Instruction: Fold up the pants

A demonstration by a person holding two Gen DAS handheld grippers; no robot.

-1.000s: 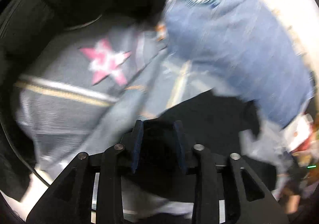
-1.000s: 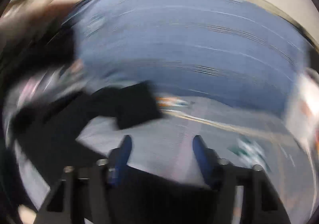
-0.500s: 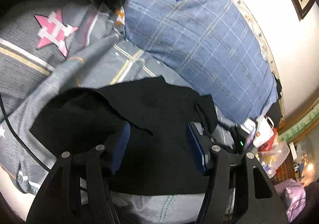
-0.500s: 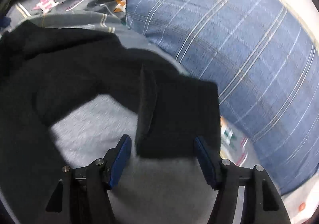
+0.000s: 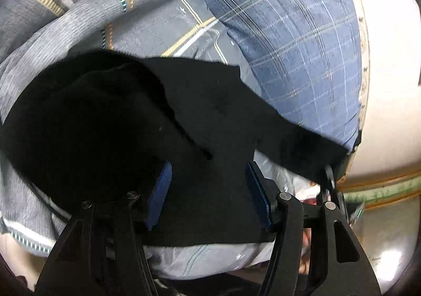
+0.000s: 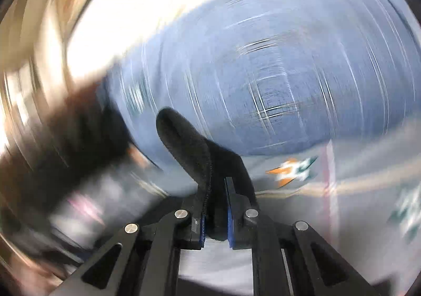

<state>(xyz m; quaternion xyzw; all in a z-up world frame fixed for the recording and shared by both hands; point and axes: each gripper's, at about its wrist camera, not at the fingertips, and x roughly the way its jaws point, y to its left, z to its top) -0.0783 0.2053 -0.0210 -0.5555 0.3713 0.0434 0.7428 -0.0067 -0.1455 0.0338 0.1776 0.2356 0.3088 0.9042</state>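
The black pants (image 5: 105,122) lie crumpled on the grey bedspread, one part stretched off to the right. My left gripper (image 5: 208,167) hovers low over them. Its jaws are opening, and the black cloth lies under and between the blue pads (image 5: 160,190) without being pinched. In the right wrist view, which is blurred by motion, my right gripper (image 6: 217,182) has its jaws closing tight on a fold of the black pants (image 6: 184,143). That fold sticks up past the fingertips.
A blue plaid pillow (image 5: 302,45) lies behind the pants, and it fills the right wrist view as the pillow (image 6: 263,72). The grey patterned bedspread (image 5: 147,27) carries a pink star. A white wall (image 5: 389,85) stands to the right, and the bed's edge runs near the bottom.
My left gripper sank toward the pants with its jaws spread wider. My right gripper, open half a second ago over a pants fold, has closed on it and swung away fast.
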